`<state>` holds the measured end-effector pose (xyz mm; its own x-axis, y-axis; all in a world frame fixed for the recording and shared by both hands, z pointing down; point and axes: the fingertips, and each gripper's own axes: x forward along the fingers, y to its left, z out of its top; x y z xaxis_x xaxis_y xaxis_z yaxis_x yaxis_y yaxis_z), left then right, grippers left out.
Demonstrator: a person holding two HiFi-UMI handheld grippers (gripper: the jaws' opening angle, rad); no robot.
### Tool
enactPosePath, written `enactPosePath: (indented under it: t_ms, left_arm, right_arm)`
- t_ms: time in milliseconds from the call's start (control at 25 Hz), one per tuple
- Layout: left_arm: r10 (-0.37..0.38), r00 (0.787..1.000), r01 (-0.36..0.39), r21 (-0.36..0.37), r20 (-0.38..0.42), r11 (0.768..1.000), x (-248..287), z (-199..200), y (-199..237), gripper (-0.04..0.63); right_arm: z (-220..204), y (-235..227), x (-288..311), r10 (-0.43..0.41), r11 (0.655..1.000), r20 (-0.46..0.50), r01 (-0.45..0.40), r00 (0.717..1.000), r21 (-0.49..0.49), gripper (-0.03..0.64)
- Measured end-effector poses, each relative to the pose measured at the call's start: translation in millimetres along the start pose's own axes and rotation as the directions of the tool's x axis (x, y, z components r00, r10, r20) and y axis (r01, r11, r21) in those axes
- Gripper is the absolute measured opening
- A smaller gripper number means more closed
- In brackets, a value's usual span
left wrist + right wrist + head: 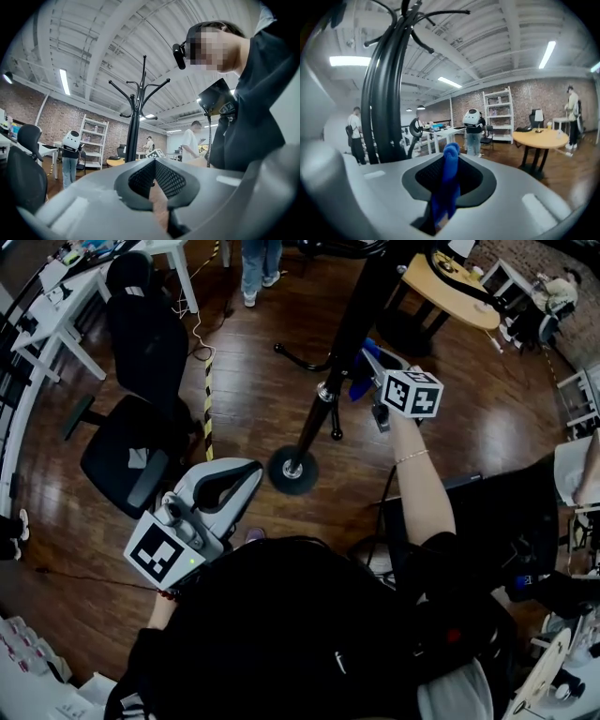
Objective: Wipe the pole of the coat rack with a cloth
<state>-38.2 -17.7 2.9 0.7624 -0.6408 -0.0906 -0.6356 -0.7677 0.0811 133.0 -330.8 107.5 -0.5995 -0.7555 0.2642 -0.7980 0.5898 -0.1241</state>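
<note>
Dark brown wood flooring (262, 399) runs under the whole scene. At the far left stand white desks (56, 315), then one black office chair (141, 352) and one strip of yellow-and-black tape (208, 399) laid on the boards. Two grippers are in play, each carrying one marker cube. The left gripper (251, 472) is held low, close to the person's body and well apart from the rack. Its own view shows the two jaws drawn together to a thin slit with nothing in it, pointing up toward the rack. Next comes the one coat rack: a black pole (342, 343) rising from a single round base (292, 470) on the floor, with curved hooks (136, 97) at its top in the left gripper view. The right gripper (367, 371) is held up at the pole's right side with the forearm (422, 493) stretched out. Its jaws are clamped on the one blue cloth (360, 388), which stands up as a folded ridge between them in the right gripper view. There the pole fills the left of the picture, just beside the jaws; the cloth lies against or right next to the pole — actual contact cannot be told. Farther right is one round wooden table (450, 287), and one person in jeans (258, 263) stands at the top edge.
</note>
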Motion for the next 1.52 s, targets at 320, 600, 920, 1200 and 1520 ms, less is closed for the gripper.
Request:
enactPosePath:
  t_ms: [320, 600, 920, 1200, 1520]
  left_arm:
    - [0.078, 0.997, -0.078, -0.028, 0.02, 0.997, -33.8, 4.8, 12.0, 0.006]
    - [0.032, 0.999, -0.032, -0.084, 0.004, 0.996, -33.6, -5.1, 9.3, 0.006]
    - [-0.053, 0.989, 0.058, 0.034, -0.139, 0.998, 11.1, -23.3, 40.1, 0.006]
    - [-0.031, 0.981, 0.062, 0.155, -0.19, 0.986, 50.6, -58.8, 116.0, 0.006]
    - [-0.104, 0.965, 0.134, 0.113, -0.242, 0.984, 63.4, -89.0, 140.8, 0.006]
  right_arm:
    - [57.3, -42.0, -56.1, -0.37, 0.868, 0.082, 0.376, 0.925, -0.324, 0.067]
    - [131.2, 106.9, -118.3, -0.102, 0.826, 0.321, 0.26, 0.942, -0.499, 0.067]
    - [76.8, 180.7, -60.2, -0.17, 0.714, 0.217, 0.272, 0.961, -0.646, 0.067]
    - [35.6, 180.2, 2.3, -0.371, 0.595, -0.017, 0.224, 0.928, -0.772, 0.067]
    - [2.2, 165.4, 51.3, -0.523, 0.576, -0.178, 0.192, 0.834, -0.794, 0.067]
